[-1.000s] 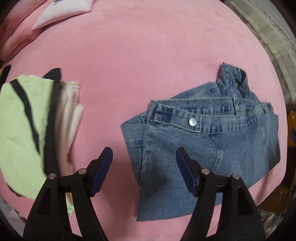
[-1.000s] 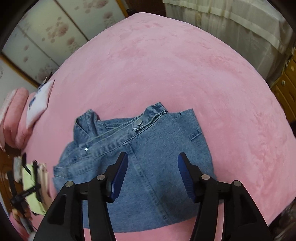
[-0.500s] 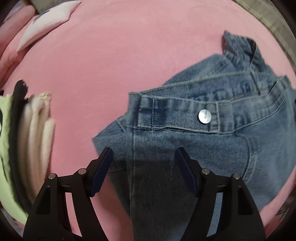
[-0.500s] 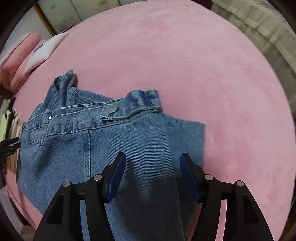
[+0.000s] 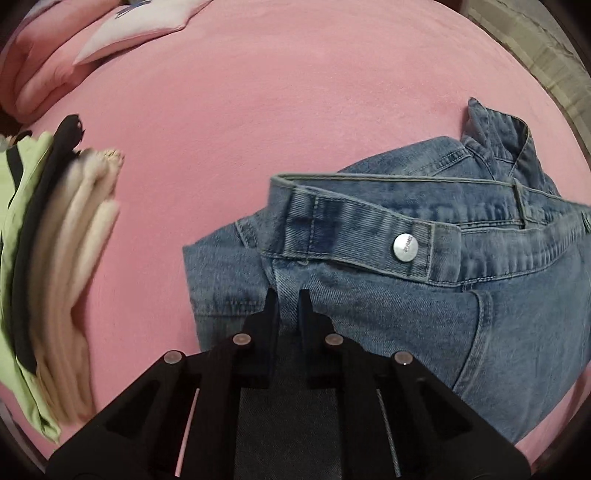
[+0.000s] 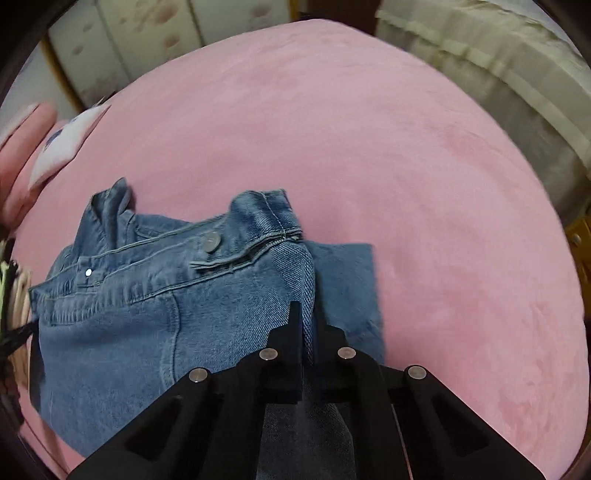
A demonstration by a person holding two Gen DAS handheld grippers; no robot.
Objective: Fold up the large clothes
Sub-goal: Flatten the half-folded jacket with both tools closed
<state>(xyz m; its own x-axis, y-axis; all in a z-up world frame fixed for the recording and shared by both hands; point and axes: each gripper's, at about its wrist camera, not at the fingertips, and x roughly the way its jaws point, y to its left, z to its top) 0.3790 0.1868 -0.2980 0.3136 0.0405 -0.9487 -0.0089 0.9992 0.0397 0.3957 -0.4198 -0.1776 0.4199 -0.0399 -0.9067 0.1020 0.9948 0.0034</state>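
Folded blue jeans [image 5: 424, 295] lie on a pink bed cover [image 5: 277, 110], waistband and metal button facing up. My left gripper [image 5: 289, 295] is shut on a pinch of denim at the jeans' left edge, just below the waistband. In the right wrist view the jeans [image 6: 147, 314] lie left of centre, and my right gripper [image 6: 306, 314] is shut on a raised fold of denim at their right edge.
A stack of folded clothes [image 5: 48, 266], green, black and cream, lies at the left. A white pillow [image 5: 140, 22] and pink bedding [image 5: 37, 62] lie at the far left. A cream curtain [image 6: 498, 74] hangs at the right. Wardrobe doors [image 6: 147, 37] stand behind.
Both grippers have come down onto the jeans and closed from wide open, each pinching denim at one side edge of the folded jeans.
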